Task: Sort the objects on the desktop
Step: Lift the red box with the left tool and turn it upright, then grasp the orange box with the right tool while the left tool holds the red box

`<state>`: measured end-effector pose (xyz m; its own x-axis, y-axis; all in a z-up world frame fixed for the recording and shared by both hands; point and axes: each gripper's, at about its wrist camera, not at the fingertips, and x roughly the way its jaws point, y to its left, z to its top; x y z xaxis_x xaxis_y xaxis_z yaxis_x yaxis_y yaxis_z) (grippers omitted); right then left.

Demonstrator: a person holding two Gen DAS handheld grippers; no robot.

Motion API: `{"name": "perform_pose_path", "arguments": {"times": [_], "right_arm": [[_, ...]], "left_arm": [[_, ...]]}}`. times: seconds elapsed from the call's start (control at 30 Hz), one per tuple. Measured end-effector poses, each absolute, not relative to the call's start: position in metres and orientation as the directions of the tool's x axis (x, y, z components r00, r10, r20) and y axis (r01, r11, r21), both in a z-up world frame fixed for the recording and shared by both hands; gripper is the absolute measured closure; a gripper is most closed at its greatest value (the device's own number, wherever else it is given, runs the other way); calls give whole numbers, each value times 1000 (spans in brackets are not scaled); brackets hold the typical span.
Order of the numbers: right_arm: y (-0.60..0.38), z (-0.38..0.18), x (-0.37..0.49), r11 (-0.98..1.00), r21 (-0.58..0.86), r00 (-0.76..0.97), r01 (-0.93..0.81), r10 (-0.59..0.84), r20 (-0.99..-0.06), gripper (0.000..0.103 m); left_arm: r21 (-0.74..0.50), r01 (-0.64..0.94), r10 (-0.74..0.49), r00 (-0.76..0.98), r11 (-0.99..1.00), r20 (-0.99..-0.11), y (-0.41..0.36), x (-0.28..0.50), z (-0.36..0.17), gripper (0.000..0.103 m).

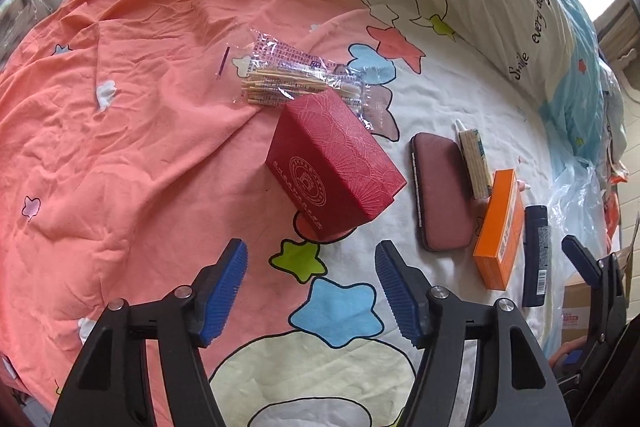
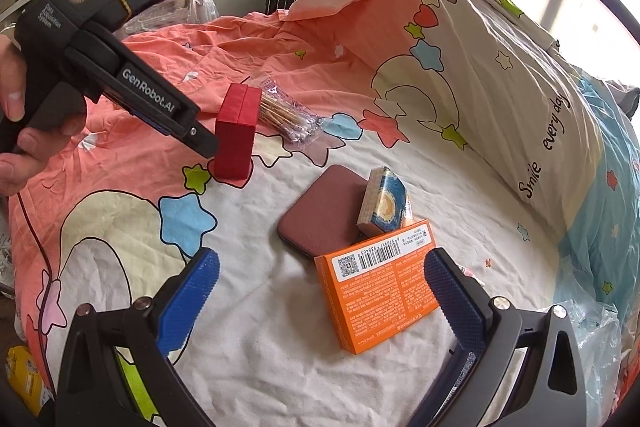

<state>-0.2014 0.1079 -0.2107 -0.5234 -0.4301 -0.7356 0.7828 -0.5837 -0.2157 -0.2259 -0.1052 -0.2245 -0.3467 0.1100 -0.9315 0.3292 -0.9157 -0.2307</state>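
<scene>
The left gripper (image 1: 312,291) has its fingers spread and empty, hanging above the bed (image 1: 120,147). Just ahead of them stands the red box (image 1: 336,167), on one narrow side and apart from both pads; its long axis runs from the fingers' near left toward their far right. Beyond it, touching its far edge, lies the swab bag (image 1: 288,83), a clear printed packet of wooden sticks.

To the right of those fingers a row of smaller things lies close together: the wallet (image 1: 440,191), dull maroon and flat, long axis pointing away from the fingers; the small pack (image 1: 474,163), propped on the wallet's far right edge; the orange box (image 1: 500,231), barcoded and printed; and the dark bottle (image 1: 536,255), farthest right.

The right gripper (image 2: 320,291) also has its fingers spread wide with nothing pinched. The orange box sits just ahead between them, nearer the right finger, its long axis slanting from near centre toward far right. The wallet and pack lie just past it.

By my reading the red box is already set down. The right hand is far nearer the orange box, so that seems the likely next pick. Its slant probably calls for a slight wrist turn first.
</scene>
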Motion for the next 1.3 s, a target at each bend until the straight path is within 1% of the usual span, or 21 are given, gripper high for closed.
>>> {"name": "perform_pose_path", "arguments": {"times": [0.07, 0.33, 0.43, 0.53, 0.7, 0.77, 0.8, 0.87, 0.93, 1.03, 1.3], "right_arm": [[108, -211, -201, -585, -213, -524, 783, -435, -732, 1], [103, -220, -202, -544, -258, -528, 798, -426, -734, 1], [104, -221, -204, -542, -266, -534, 797, -426, -730, 1], [104, -225, -207, -549, -275, -544, 790, -417, -728, 1], [106, -238, -216, -586, -298, -573, 753, -361, -736, 1], [107, -241, -218, -602, -312, -588, 735, -338, -734, 1], [108, -243, -219, -608, -316, -594, 728, -331, -733, 1], [108, -245, -221, -620, -316, -601, 718, -324, -731, 1], [108, -247, -222, -632, -315, -608, 708, -319, -727, 1], [107, -250, -223, -648, -325, -626, 688, -305, -717, 1], [101, -256, -223, -669, -353, -660, 654, -277, -698, 1]], "left_arm": [[-211, 354, 78, -355, -911, -931, -108, -228, -221, 29], [-222, 476, 61, -331, -851, -942, -97, -247, -237, 28], [-232, 483, 69, -331, -844, -941, -89, -257, -243, 28], [-212, 491, 38, -341, -845, -939, -82, -266, -243, 28], [-172, 510, -2, -322, -843, -947, -87, -274, -252, 28], [-164, 516, -6, -313, -841, -950, -94, -272, -257, 41], [-160, 504, 1, -301, -849, -954, -96, -272, -261, 55], [-139, 454, -13, -316, -880, -949, -93, -268, -261, 57], [-121, 406, -21, -328, -906, -944, -90, -264, -260, 62], [-120, 342, 1, -328, -932, -945, -85, -258, -258, 66], [-126, 234, 49, -306, -964, -951, -82, -238, -250, 68]]}}
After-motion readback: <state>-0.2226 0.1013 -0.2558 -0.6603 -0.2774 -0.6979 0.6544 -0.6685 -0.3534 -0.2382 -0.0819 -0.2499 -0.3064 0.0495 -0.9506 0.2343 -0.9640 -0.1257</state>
